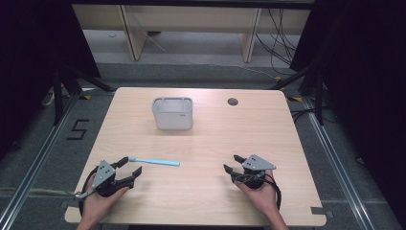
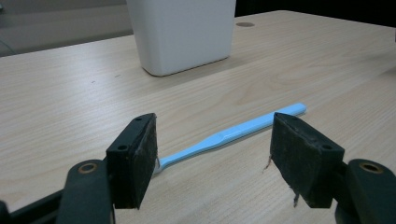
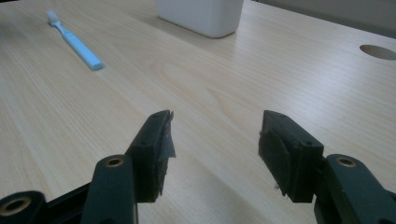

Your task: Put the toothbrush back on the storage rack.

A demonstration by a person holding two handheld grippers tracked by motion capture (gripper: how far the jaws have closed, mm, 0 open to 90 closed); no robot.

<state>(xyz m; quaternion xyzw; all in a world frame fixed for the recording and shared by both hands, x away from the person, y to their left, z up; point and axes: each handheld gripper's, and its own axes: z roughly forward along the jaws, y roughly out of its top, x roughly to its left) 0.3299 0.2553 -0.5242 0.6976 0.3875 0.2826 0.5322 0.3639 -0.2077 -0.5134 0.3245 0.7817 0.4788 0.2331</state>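
The white container (image 1: pixel 173 113) above the centre of the high view carries a small red mark on its front, too tiny for you to read, and a "5" (image 1: pixel 77 129) is taped on the floor at left. Your left gripper (image 1: pixel 131 165), lower left, is spread wide around the light blue toothbrush (image 1: pixel 154 162), whose bristle end is hidden behind one jaw. Your right gripper (image 1: pixel 231 163), lower right, also gapes with nothing in it, well apart from the toothbrush, with the table's cable hole (image 1: pixel 232 101) beyond.

Left gripper (image 1: pixel 128 167): black two-jaw body, grey three-cornered top plate, grey cable | Right gripper (image 1: pixel 232 163): black, grey plate, black cable | Pads (image 2: pixel 140 158): flat, dark, worn, screw-holed.
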